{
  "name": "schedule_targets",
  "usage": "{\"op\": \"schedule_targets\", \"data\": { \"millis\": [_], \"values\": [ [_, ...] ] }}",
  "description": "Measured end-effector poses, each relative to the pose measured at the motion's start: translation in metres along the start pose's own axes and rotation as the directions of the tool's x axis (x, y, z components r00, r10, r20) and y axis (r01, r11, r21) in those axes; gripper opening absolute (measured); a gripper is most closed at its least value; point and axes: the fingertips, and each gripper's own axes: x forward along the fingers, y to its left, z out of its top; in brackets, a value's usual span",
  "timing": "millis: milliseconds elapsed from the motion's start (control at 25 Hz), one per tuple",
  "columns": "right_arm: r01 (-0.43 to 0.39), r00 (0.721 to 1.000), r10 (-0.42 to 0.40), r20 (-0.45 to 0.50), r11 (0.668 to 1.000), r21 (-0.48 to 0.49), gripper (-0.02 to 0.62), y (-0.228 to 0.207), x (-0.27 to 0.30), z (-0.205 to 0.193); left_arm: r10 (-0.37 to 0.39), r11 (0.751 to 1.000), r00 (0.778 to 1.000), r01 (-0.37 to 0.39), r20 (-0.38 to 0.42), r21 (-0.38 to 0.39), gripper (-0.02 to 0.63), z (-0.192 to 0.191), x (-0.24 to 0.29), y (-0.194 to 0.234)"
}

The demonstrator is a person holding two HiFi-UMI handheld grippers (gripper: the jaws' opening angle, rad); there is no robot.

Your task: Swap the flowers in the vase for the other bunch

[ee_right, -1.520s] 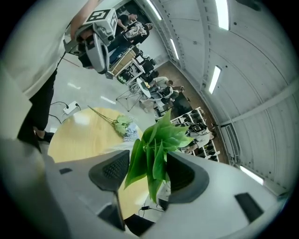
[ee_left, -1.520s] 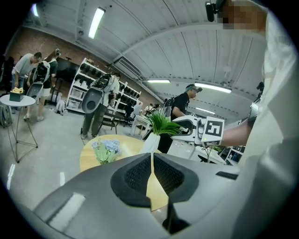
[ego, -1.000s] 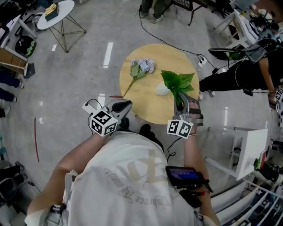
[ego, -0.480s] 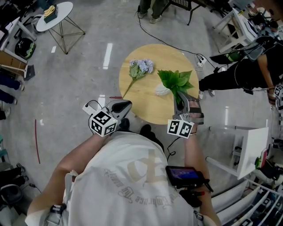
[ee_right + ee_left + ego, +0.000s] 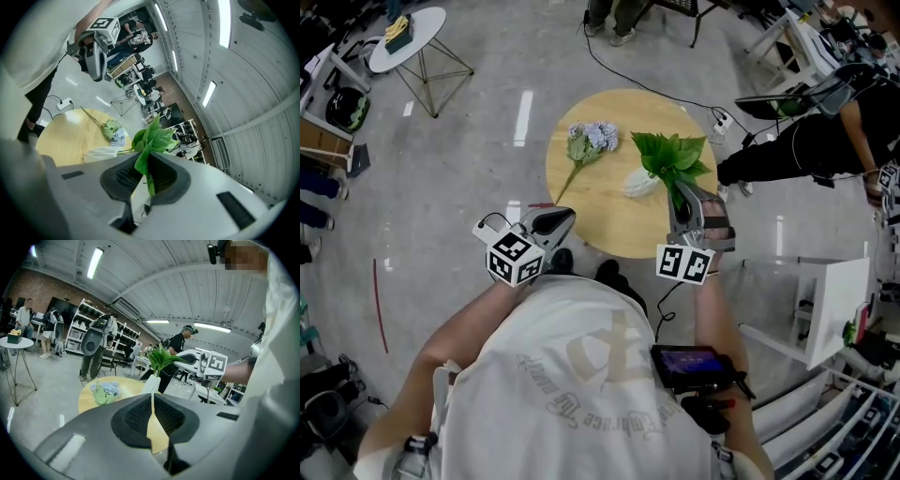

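A white vase (image 5: 641, 184) stands on the round wooden table (image 5: 600, 202), with a green leafy bunch (image 5: 673, 157) in it. My right gripper (image 5: 682, 194) is shut on the green bunch (image 5: 151, 139), and its jaws have just been closing on the leaves and stem. Thin stems still run from the vase (image 5: 100, 153) to the leaves. A blue flower bunch (image 5: 593, 140) lies flat on the table's far left. My left gripper (image 5: 565, 217) hangs shut and empty by the table's near left edge. It faces the blue flowers (image 5: 105, 392) and the vase (image 5: 152, 383).
A person in black (image 5: 806, 141) stands close to the table's right side. A cable and power strip (image 5: 721, 121) lie on the floor behind the table. A small white side table (image 5: 408, 33) is at the far left and a white shelf unit (image 5: 834, 300) at the right.
My right gripper has lifted a little with the green bunch, and the leaves sit higher over the vase. The left gripper has stayed put.
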Motion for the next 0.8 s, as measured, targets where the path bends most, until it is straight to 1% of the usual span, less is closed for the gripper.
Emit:
{"op": "schedule_targets", "data": {
  "millis": [200, 480, 640, 800],
  "values": [
    [0.003, 0.999, -0.003, 0.035, 1.000, -0.003, 0.028, -0.011, 0.007, 0.007, 0.006, 1.000, 1.000, -0.006, 0.004, 0.004, 0.020, 0.002, 0.001, 0.006],
    [0.001, 0.997, -0.004, 0.076, 0.999, 0.032, 0.026, -0.029, -0.001, -0.003, -0.011, 1.000, 1.000, 0.011, -0.003, 0.009, 0.020, 0.002, 0.017, -0.003],
    [0.003, 0.997, -0.008, 0.074, 0.998, 0.068, 0.026, -0.041, -0.005, -0.009, -0.037, 0.999, 0.999, 0.037, -0.017, 0.013, 0.020, 0.003, 0.023, -0.005],
    [-0.005, 0.996, -0.007, 0.093, 0.992, 0.130, 0.026, -0.055, -0.009, -0.014, -0.053, 0.998, 0.998, 0.054, -0.021, 0.017, 0.020, 0.006, 0.032, -0.007]
  ]
}}
